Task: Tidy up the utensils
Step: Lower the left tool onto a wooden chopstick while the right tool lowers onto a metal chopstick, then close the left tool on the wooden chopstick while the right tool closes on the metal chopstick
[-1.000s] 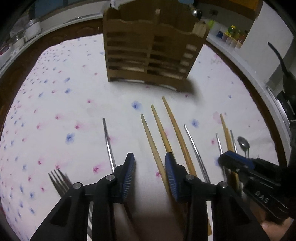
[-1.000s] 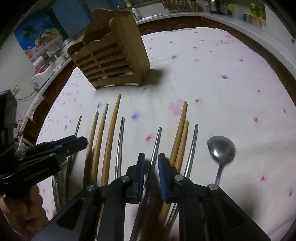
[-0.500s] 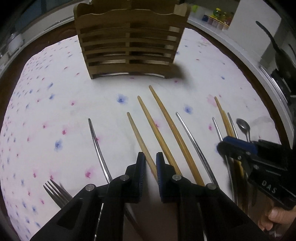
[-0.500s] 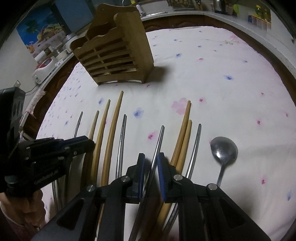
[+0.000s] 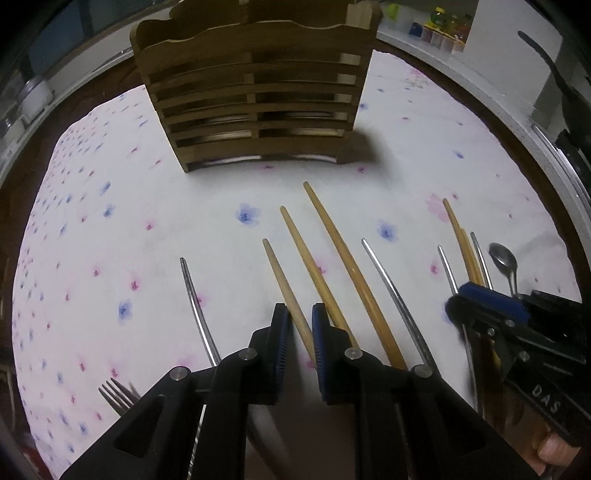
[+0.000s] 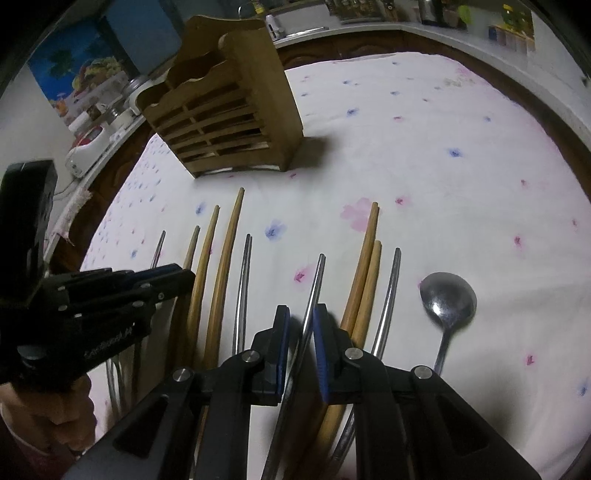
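Observation:
A slatted wooden utensil holder [image 5: 255, 107] stands upright at the far side of the flowered cloth; it also shows in the right wrist view [image 6: 229, 114]. Wooden and metal chopsticks, a fork [image 5: 116, 397] and a spoon [image 6: 447, 308] lie in a row on the cloth. My left gripper [image 5: 300, 325] is shut on the leftmost wooden chopstick [image 5: 284, 288], low over the cloth. My right gripper [image 6: 301, 328] is shut on a metal chopstick [image 6: 314, 288]. Each gripper shows in the other's view, the right [image 5: 484, 301] and the left [image 6: 162, 277].
Two more wooden chopsticks [image 5: 332, 258] lie right of the held one, and a wooden pair [image 6: 365, 266] lies by the spoon. The round table's dark rim [image 5: 532, 155] curves around the cloth. A counter with jars [image 5: 439, 27] stands behind.
My left gripper closed from wide open onto the leftmost wooden chopstick and turned to face the holder squarely. My right gripper stayed shut on the metal chopstick with little motion.

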The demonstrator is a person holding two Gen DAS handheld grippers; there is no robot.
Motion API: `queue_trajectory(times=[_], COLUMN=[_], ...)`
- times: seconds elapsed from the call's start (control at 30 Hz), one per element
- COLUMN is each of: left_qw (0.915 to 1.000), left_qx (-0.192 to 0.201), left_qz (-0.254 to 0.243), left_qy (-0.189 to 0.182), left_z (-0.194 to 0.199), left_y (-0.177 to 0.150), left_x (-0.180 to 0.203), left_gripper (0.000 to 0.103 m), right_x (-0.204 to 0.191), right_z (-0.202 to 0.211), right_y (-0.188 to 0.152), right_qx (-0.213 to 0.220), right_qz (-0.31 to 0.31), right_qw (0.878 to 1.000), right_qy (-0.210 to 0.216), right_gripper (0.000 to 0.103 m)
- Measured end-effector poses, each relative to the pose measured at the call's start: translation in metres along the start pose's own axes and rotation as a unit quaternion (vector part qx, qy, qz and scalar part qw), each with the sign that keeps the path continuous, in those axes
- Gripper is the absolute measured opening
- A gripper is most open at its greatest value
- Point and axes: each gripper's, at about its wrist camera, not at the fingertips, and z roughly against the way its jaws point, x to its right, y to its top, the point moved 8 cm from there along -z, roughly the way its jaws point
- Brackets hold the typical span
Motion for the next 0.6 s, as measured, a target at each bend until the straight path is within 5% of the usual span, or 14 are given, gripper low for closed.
queue_trajectory(times=[0.3,0.6], left_qw=[0.9996,0.9915], left_qx=[0.028,0.113], left_qz=[-0.008,0.033], left_qy=[-0.004,-0.054], left_z=[0.001,0.084], left_y=[0.000,-0.014], left_x=[0.002,-0.013], left_gripper=[0.005,0.004], right_x=[0.000,-0.017], right_z=[0.002,0.056], right_y=[0.001,0.015], right_qx=[0.010,0.071], right_qz=[0.005,0.005], right_qw=[1.000,0.997], right_qy=[-0.002,0.029], right_gripper=[0.006,0.005])
